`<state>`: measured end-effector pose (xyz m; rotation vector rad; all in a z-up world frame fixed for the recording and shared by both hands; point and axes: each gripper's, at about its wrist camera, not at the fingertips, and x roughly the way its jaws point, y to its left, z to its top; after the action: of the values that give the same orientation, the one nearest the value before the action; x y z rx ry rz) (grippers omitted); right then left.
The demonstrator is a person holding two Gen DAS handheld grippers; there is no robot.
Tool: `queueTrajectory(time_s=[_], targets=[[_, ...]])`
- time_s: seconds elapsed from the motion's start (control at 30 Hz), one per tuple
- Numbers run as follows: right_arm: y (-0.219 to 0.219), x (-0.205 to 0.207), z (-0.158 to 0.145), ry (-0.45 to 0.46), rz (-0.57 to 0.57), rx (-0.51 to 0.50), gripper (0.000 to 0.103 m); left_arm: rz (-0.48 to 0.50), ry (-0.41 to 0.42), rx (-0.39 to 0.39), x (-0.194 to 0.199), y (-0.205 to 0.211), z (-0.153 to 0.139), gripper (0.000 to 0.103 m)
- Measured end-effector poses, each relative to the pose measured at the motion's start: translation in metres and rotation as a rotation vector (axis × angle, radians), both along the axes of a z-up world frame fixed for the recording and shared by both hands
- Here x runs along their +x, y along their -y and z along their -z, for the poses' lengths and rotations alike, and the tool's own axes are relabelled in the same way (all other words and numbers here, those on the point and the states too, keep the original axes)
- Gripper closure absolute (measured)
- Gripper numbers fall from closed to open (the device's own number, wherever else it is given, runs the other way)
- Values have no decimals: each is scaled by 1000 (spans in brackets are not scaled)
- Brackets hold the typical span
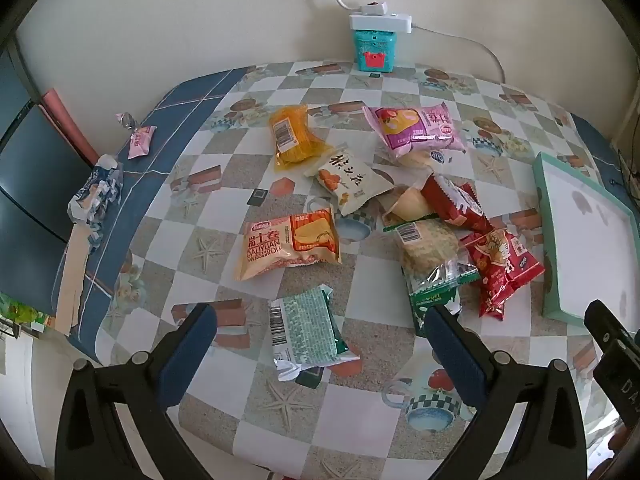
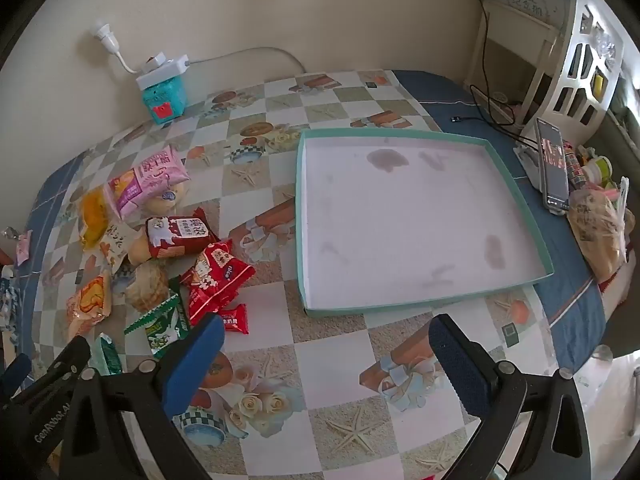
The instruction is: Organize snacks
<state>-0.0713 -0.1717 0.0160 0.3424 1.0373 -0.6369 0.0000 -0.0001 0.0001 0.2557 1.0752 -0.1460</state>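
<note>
Glossy, crinkled snack packets [image 1: 360, 216] lay scattered on the checkered, slick surface [image 1: 208, 256], roughly ten in the main cluster: one pink [image 1: 416, 128], one orange-yellow [image 1: 290, 136], one cream Swiss-roll pack [image 1: 290, 242], three red. Rested left of a shallow, square cardboard tray [image 2: 400, 216], teal-rimmed with a matte white floor, holding nothing. Left gripper [image 1: 320, 320] hovered spread wide over a green-white packet [image 1: 306, 330]; right gripper [image 2: 326, 334] equally wide apart, grasping nothing.
</note>
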Motion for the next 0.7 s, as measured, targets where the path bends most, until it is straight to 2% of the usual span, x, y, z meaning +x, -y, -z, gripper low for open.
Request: queueTrajectory(time_s=[0.7], targets=[[-2, 3, 1, -10, -1, -6, 0, -35, 1, -22, 2, -4, -2, 0]])
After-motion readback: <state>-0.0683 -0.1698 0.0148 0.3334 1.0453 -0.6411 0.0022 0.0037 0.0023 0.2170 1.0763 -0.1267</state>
